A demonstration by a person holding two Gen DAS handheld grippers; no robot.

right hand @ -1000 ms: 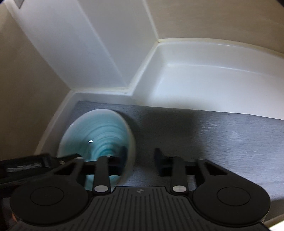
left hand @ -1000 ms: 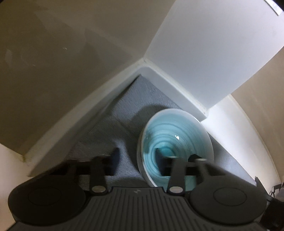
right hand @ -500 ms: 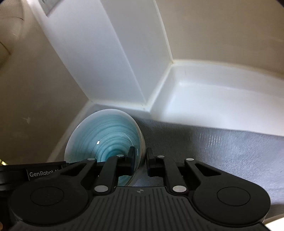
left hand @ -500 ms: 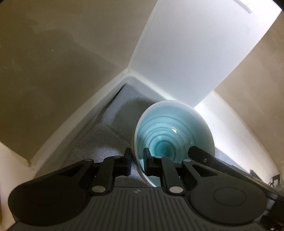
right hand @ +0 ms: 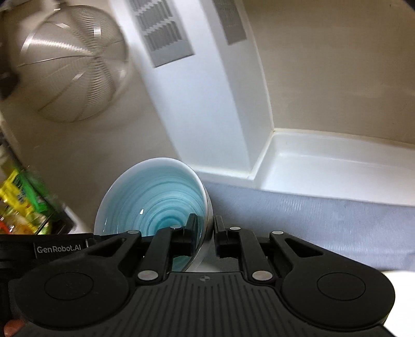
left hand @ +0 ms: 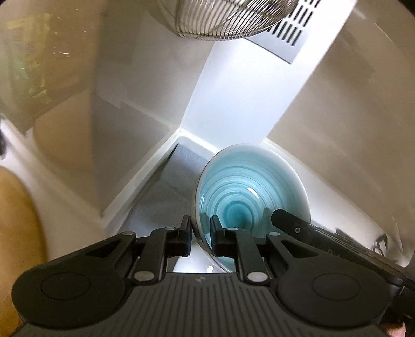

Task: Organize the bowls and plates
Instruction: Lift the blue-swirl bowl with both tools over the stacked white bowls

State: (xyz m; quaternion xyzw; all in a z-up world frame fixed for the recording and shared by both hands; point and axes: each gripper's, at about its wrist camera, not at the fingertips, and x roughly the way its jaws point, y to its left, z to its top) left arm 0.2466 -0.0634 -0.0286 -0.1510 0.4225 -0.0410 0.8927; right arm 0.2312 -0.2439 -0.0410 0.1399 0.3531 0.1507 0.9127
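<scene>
A white bowl with a blue spiral inside [left hand: 249, 194] is held by both grippers over the grey mat. My left gripper [left hand: 201, 230] is shut on the bowl's left rim, one finger inside and one outside. My right gripper [right hand: 205, 230] is shut on the bowl's [right hand: 155, 197] right rim in the same way. The right gripper's body shows at the right of the left wrist view [left hand: 311, 233]. The bowl is lifted and tilted, clear of the mat.
A grey mat [right hand: 311, 220] lines the white tray-like shelf [right hand: 324, 168] in a corner of beige walls. A wire mesh strainer [right hand: 70, 64] hangs above left; it also shows in the left wrist view [left hand: 220, 18]. Colourful packages [right hand: 20, 204] sit at far left.
Both grippers closed on the bowl's rim from open a second ago, then raised it and drew back; the strainer and vents above have come into view.
</scene>
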